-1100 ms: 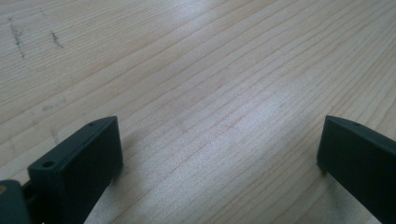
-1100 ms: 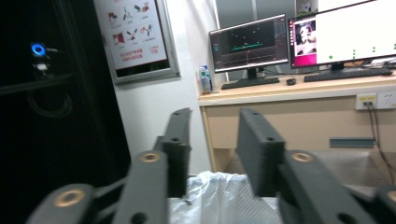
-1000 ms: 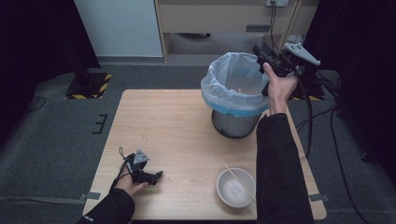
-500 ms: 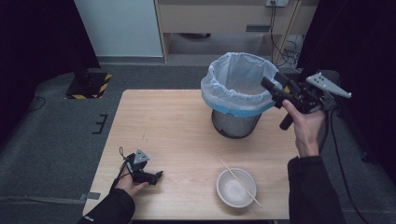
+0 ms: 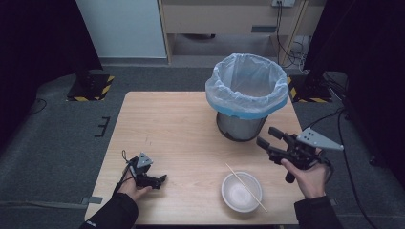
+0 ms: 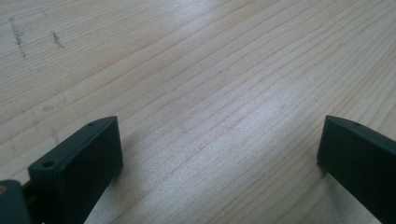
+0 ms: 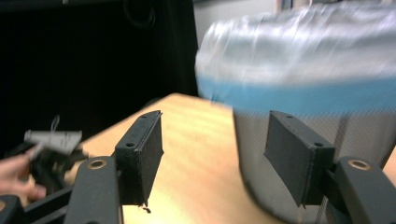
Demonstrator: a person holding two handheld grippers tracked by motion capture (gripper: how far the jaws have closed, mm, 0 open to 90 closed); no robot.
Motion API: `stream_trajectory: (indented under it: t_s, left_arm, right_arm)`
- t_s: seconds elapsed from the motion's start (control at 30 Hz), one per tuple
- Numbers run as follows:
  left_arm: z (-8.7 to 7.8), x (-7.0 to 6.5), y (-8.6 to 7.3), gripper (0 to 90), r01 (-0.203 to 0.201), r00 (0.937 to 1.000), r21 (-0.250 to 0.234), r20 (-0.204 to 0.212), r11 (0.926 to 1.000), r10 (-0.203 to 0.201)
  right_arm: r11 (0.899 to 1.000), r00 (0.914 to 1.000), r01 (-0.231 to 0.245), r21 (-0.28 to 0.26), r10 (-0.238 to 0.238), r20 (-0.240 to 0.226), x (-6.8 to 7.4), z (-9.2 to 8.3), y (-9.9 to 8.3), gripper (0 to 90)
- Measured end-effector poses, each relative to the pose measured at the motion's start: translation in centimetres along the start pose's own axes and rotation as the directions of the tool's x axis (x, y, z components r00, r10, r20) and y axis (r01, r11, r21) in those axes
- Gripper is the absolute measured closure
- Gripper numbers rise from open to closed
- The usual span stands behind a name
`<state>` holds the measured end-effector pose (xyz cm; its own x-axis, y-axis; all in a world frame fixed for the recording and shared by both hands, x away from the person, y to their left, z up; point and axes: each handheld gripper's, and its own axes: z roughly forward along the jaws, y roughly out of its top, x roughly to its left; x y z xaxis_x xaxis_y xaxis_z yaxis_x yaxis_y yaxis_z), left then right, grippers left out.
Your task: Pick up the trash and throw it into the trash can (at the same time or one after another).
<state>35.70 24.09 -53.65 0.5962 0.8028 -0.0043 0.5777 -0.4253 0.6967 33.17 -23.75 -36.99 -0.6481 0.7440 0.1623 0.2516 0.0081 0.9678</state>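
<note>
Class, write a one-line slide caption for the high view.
Two handheld grippers, left gripper and right gripper, flank a bowl below a lined bin.

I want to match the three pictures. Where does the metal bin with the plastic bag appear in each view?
High view: the bin stands at the far right part of the table, beyond the bowl.
Right gripper view: it is at the upper right, blurred, behind the right gripper, whose jaws are open.
Left gripper view: the bin is not in it.
Shared landmark: the light wooden table top.
</note>
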Motion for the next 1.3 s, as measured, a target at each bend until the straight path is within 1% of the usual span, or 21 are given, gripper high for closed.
stream_trajectory:
  t_s: [0.13, 0.2, 0.27, 0.33, 0.37, 0.47, 0.5, 0.53, 0.6, 0.63, 0.67, 0.77, 0.87, 1.0, 1.03, 1.07, 1.1, 1.17, 1.2, 1.23, 1.3]
  left_arm:
    - [0.0, 0.0, 0.0, 0.0, 0.000, 1.0000, 0.000, 0.000, 1.0000, 0.000]
    - [0.0, 0.0, 0.0, 0.0, 0.000, 1.0000, 0.000, 0.000, 1.0000, 0.000]
    - [0.0, 0.0, 0.0, 0.0, 0.000, 1.0000, 0.000, 0.000, 1.0000, 0.000]
    - [0.0, 0.0, 0.0, 0.0, 0.000, 1.0000, 0.000, 0.000, 1.0000, 0.000]
    - [0.0, 0.0, 0.0, 0.0, 0.000, 1.0000, 0.000, 0.000, 1.0000, 0.000]
    - [0.0, 0.0, 0.0, 0.0, 0.000, 1.0000, 0.000, 0.000, 1.0000, 0.000]
    - [0.0, 0.0, 0.0, 0.0, 0.000, 1.0000, 0.000, 0.000, 1.0000, 0.000]
    - [0.0, 0.0, 0.0, 0.0, 0.000, 1.0000, 0.000, 0.000, 1.0000, 0.000]
    - [0.0, 0.0, 0.0, 0.0, 0.000, 1.0000, 0.000, 0.000, 1.0000, 0.000]
    - [0.0, 0.0, 0.0, 0.0, 0.000, 1.0000, 0.000, 0.000, 1.0000, 0.000]
    - [0.0, 0.0, 0.0, 0.0, 0.000, 1.0000, 0.000, 0.000, 1.0000, 0.000]
    - [0.0, 0.0, 0.0, 0.0, 0.000, 1.0000, 0.000, 0.000, 1.0000, 0.000]
    - [0.0, 0.0, 0.0, 0.0, 0.000, 1.0000, 0.000, 0.000, 1.0000, 0.000]
    - [0.0, 0.0, 0.0, 0.0, 0.000, 1.0000, 0.000, 0.000, 1.0000, 0.000]
    - [0.0, 0.0, 0.0, 0.0, 0.000, 1.0000, 0.000, 0.000, 1.0000, 0.000]
    - [0.0, 0.0, 0.0, 0.0, 0.000, 1.0000, 0.000, 0.000, 1.0000, 0.000]
    - [0.0, 0.0, 0.0, 0.0, 0.000, 1.0000, 0.000, 0.000, 1.0000, 0.000]
    - [0.0, 0.0, 0.0, 0.0, 0.000, 1.0000, 0.000, 0.000, 1.0000, 0.000]
    - [0.0, 0.0, 0.0, 0.0, 0.000, 1.0000, 0.000, 0.000, 1.0000, 0.000]
    - [0.0, 0.0, 0.0, 0.0, 0.000, 1.0000, 0.000, 0.000, 1.0000, 0.000]
    - [0.0, 0.0, 0.0, 0.0, 0.000, 1.0000, 0.000, 0.000, 1.0000, 0.000]
  right_arm:
    - [0.996, 0.9996, 0.027, 0.086, -0.026, -0.011, 0.5, -0.5, -1.8, 36.2]
    - [0.995, 0.9997, 0.017, 0.095, -0.016, -0.017, 0.6, -0.8, -2.4, 35.5]
    - [0.994, 0.9996, 0.028, 0.107, -0.028, -0.003, 0.7, -1.1, -3.1, 36.1]
    - [0.990, 0.9999, 0.009, 0.141, -0.008, -0.007, 0.9, -1.3, -3.8, 35.9]
    - [0.990, 0.9999, 0.014, 0.143, -0.013, -0.003, 0.9, -1.3, -4.2, 36.0]
    - [0.980, 0.9999, 0.012, 0.197, -0.010, -0.014, 1.3, -0.9, -6.0, 39.4]
    - [0.980, 0.9999, 0.012, 0.197, -0.010, -0.014, 1.3, -0.9, -6.0, 39.4]
    - [0.969, 0.9995, 0.016, 0.246, -0.008, -0.032, 1.5, -0.5, -7.3, 42.7]
    - [0.956, 0.9993, 0.024, 0.293, -0.015, -0.034, 1.8, -0.1, -8.2, 44.2]
    - [0.956, 0.9993, 0.024, 0.293, -0.015, -0.034, 1.8, -0.1, -8.2, 44.2]
    - [0.942, 0.9988, 0.027, 0.336, -0.012, -0.047, 2.2, 0.4, -8.8, 46.4]
    - [0.926, 0.9983, 0.024, 0.376, -0.002, -0.058, 2.6, 0.8, -9.3, 49.9]
    - [0.910, 0.9987, 0.021, 0.414, 0.000, -0.051, 2.7, 1.0, -9.8, 54.3]
    - [0.883, 0.9988, 0.009, 0.470, 0.015, -0.046, 2.6, 1.3, -10.6, 60.0]
    - [0.883, 0.9988, 0.009, 0.470, 0.015, -0.046, 2.6, 1.3, -10.6, 60.0]
    - [0.869, 0.9989, 0.020, 0.495, 0.004, -0.047, 2.7, 1.5, -10.9, 62.0]
    - [0.864, 0.9989, 0.017, 0.503, 0.007, -0.046, 2.8, 1.6, -11.0, 62.9]
    - [0.848, 0.9988, 0.028, 0.529, -0.002, -0.049, 2.9, 1.8, -11.3, 64.6]
    - [0.848, 0.9988, 0.028, 0.529, -0.002, -0.049, 2.9, 1.8, -11.3, 64.6]
    - [0.836, 0.9986, 0.034, 0.548, -0.006, -0.052, 2.9, 2.0, -11.5, 66.4]
    - [0.826, 0.9988, 0.035, 0.563, -0.008, -0.049, 3.0, 2.1, -11.7, 67.9]
